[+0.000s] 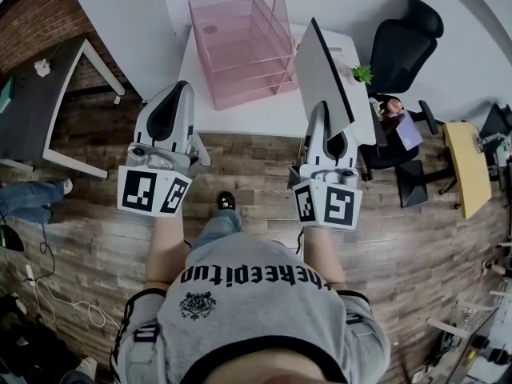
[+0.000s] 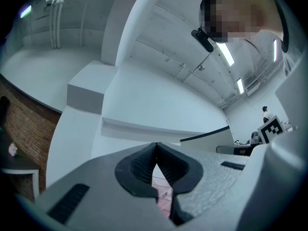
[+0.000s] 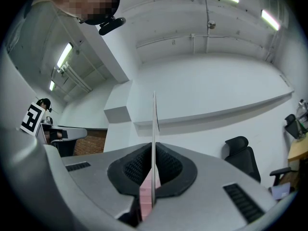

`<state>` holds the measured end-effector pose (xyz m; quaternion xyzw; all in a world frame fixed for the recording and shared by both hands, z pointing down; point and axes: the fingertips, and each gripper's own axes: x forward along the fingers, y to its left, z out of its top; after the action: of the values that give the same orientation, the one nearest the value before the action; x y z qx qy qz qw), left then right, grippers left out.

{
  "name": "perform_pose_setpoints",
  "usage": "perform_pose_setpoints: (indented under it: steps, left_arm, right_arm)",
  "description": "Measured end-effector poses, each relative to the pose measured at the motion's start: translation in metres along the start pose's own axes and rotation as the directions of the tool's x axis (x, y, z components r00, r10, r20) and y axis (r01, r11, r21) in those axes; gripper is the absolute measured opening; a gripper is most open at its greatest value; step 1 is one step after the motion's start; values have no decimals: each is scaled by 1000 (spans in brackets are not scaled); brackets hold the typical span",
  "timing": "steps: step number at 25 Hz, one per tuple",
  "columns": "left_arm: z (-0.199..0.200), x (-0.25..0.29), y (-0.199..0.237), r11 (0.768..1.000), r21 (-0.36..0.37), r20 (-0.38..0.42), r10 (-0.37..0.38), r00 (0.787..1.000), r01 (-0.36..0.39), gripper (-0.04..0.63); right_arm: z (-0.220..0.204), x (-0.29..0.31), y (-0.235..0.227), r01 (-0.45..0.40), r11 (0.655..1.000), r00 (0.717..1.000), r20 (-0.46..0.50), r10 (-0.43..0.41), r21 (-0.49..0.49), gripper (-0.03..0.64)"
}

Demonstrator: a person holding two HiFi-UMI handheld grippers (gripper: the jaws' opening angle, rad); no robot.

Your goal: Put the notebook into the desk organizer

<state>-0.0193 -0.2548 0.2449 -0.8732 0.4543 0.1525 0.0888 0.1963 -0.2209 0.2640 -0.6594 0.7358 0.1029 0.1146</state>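
One notebook [image 1: 324,74] edge in right tool [image 1: 321,114]

Head view: the camera sits on the person's head and faces steeply down, well above the tabletop [image 1: 256,118] and the floor [image 1: 240,174].

Left gripper view: mounted close behind the left tongs [image 2: 155,163] and tilted up toward the wall [image 2: 163,105] and ceiling [image 2: 57,28].

Right gripper view: likewise close behind the right tongs [image 3: 154,170], tilted up.

Shared ground: the head and right gripper views both take in the notebook [image 3: 154,124] and the black chair [image 3: 242,158]. Each gripper view catches the opposite tongs' marker cube [image 2: 271,128].
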Motion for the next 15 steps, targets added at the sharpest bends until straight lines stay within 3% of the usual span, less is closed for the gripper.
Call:
perform_pose_setpoints:
  steps: [15]
  left_arm:
    - [-25,58,72,1000,1,-11,4,1000,-4,3]
  right_arm:
    - [-32,95,11,-13,999,1000,-22,12,-49,9]
